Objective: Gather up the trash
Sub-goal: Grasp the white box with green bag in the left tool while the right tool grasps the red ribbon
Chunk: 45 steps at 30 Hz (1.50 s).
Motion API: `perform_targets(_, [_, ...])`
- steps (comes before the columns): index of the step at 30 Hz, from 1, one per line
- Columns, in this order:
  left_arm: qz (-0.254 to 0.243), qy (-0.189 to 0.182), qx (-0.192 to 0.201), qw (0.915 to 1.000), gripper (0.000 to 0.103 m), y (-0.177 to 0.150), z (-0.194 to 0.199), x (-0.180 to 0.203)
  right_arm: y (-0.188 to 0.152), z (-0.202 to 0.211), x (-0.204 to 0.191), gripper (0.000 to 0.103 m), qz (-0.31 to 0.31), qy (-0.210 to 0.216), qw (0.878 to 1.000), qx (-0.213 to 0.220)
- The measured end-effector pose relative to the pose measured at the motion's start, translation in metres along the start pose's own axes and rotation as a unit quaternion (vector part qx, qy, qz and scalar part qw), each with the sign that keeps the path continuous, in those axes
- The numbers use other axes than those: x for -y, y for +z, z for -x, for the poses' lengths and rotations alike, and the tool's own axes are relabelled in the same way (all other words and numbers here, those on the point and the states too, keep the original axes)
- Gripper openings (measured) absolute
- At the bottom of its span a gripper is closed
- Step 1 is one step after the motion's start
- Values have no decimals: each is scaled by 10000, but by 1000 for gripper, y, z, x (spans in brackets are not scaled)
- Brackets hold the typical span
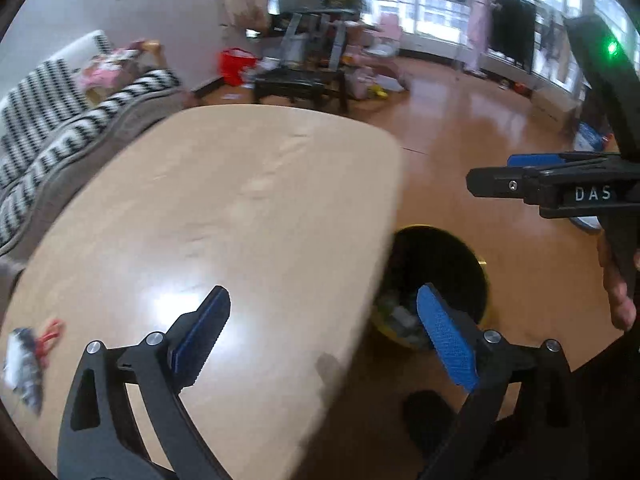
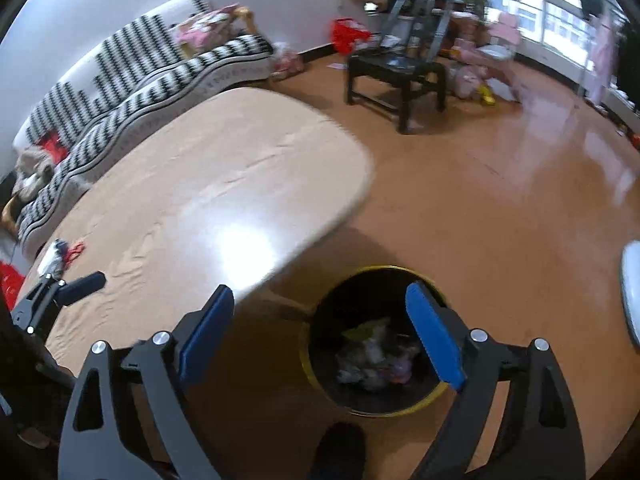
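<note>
Now both grippers (image 1: pixel 324 316) (image 2: pixel 320 312) angled down over bin (image 2: pixel 376 408), jaws wide, empty.

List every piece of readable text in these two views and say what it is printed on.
"DAS": white letters on the black body of the right tool, seen in the left wrist view; the edge of the picture may cut the word off.
The wrapper on the table: any print is too blurred to read.
Right wrist view: no readable text.
</note>
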State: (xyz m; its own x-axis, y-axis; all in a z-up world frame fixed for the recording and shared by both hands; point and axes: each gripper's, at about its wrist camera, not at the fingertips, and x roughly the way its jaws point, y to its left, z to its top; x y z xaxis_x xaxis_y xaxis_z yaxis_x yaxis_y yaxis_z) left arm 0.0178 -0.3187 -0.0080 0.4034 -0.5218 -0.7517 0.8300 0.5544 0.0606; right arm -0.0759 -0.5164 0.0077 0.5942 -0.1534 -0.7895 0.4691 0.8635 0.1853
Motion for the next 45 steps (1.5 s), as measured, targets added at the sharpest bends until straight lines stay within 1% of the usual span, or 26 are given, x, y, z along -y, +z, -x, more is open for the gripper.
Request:
perform_targets(2, [201, 309, 65, 9993, 92, -12, 17, -35, 6, -10, -35, 85, 247, 226, 9994, -2])
perform_targets(4, [415, 534, 104, 9977, 92, -24, 30, -65, 10, -18, -68, 85, 482, 404, 9980, -7])
perform_targets(6, [668, 832, 120, 9942, 92, -41, 45, -101, 12, -31, -110, 85, 832, 634, 9945, -27])
perform_targets(7, [797, 1015, 113, 9916, 92, -52, 54, -123, 13, -35, -125, 85, 950, 693, 9930, -75])
perform_targets(8, [862, 1124, 104, 9899, 92, -56, 59, -135, 14, -40, -143, 85, 1096, 783, 9908, -114])
perform_targets(9, [1004, 1362, 76, 9856, 92, -69, 68, -159, 15, -44, -166, 85, 1288, 925, 9873, -101])
perform_targets(11, [1210, 1592, 47, 9798, 92, -86, 76, -190, 16, -50, -200, 85, 1548, 1084, 9819, -87])
perform_targets(13, [1404, 1958, -10, 9705, 92, -107, 89, -230, 17, -61, -239, 85, 1804, 1346, 9742, -138])
perform_targets(15, [1467, 2190, -81, 9646, 92, -125, 97, -258, 17, -70, -271, 85, 2022, 1568, 9666, -172])
perform_targets(17, [1509, 2301, -229, 9611, 92, -137, 101, -289, 16, -80, -299, 85, 2260, 1705, 9588, -228])
perform_targets(18, [1515, 2284, -278, 9613, 92, -139, 100, -301, 17, -88, -319, 85, 2434, 1802, 9527, -259])
perform_targets(21, [1598, 2180, -303, 9623, 92, -141, 95, -333, 16, -109, -359, 85, 2901, 1969, 9358, -368])
perform_targets(23, [1687, 2034, -447, 9634, 92, -145, 86, -354, 17, -127, -382, 85, 3255, 2009, 9225, -516])
perform_targets(24, [1675, 2021, -474, 9638, 92, -146, 81, -360, 18, -134, -390, 85, 3380, 2011, 9179, -527])
perform_targets(26, [1627, 1901, -539, 9667, 92, -149, 71, -368, 19, -145, -406, 85, 3646, 2081, 9057, -587])
perform_targets(27, [1657, 1714, -585, 9694, 92, -150, 64, -374, 19, -154, -417, 85, 3860, 2102, 8957, -673])
perform_targets(30, [1646, 1494, -637, 9729, 92, -152, 51, -382, 19, -168, -435, 85, 4241, 2041, 8787, -800])
perform_targets(31, [1600, 1432, -682, 9743, 92, -151, 46, -384, 19, -172, -439, 85, 4314, 2062, 8744, -827])
perform_targets(36, [1499, 1274, -629, 9784, 92, -145, 32, -388, 16, -189, -460, 84, 4626, 2096, 8558, -981])
perform_targets(38, [1475, 1188, -583, 9802, 92, -143, 30, -385, 11, -196, -466, 75, 4749, 2103, 8478, -1074])
perform_targets(39, [1439, 1209, -588, 9804, 89, -144, 29, -384, 10, -196, -466, 72, 4740, 2168, 8471, -1039])
perform_targets(41, [1383, 1143, -603, 9819, 79, -144, 27, -380, 8, -194, -467, 60, 4743, 2222, 8461, -985])
perform_targets(42, [1431, 1088, -591, 9819, 68, -144, 28, -380, 7, -192, -467, 53, 4719, 2268, 8465, -967])
perform_targets(43, [1472, 1074, -597, 9815, 52, -145, 27, -380, 7, -190, -465, 33, 4672, 2359, 8466, -964])
perform_targets(44, [1501, 1129, -634, 9802, 47, -145, 28, -378, 6, -188, -464, 22, 4605, 2438, 8478, -984])
perform_targets(45, [1500, 1165, -642, 9797, 45, -144, 30, -378, 2, -186, -462, 20, 4536, 2451, 8512, -984])
